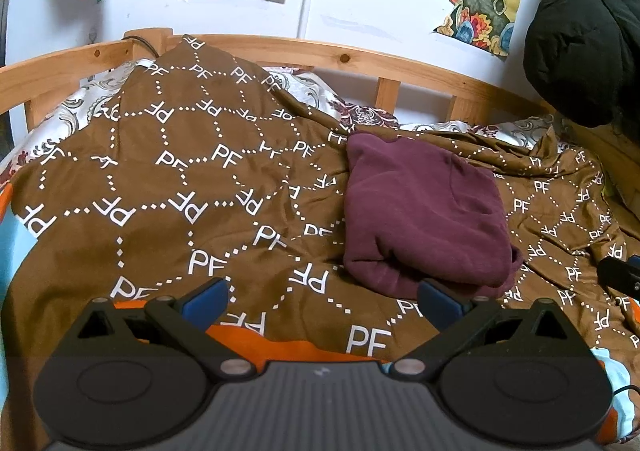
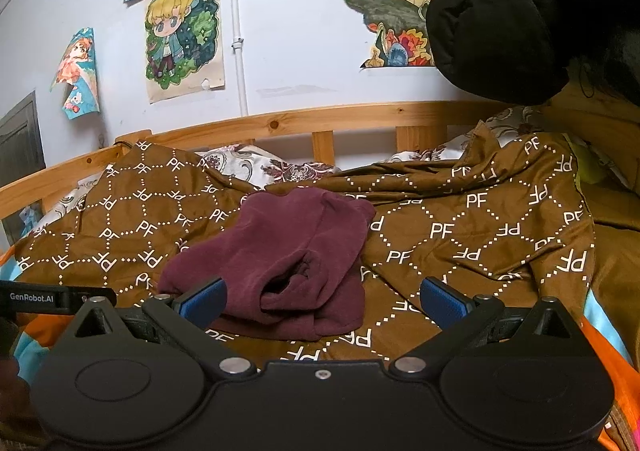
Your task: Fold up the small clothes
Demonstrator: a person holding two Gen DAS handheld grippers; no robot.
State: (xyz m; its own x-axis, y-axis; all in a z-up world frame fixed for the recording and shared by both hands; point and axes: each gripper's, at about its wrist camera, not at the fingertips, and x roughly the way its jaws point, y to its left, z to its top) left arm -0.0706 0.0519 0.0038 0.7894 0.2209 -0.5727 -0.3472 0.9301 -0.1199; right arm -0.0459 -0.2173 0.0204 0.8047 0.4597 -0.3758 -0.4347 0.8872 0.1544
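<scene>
Maroon garment (image 2: 276, 271), folded on brown bedspread (image 1: 160, 179); left gripper (image 1: 322, 297), right gripper (image 2: 322, 297) spread wide, empty; next: tidy or withdraw.

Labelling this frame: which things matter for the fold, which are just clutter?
Job: maroon garment, left gripper and right gripper, both open and empty.
Clutter: brown PF sheet, wooden bed rail, wall drawings, black jacket.
</scene>
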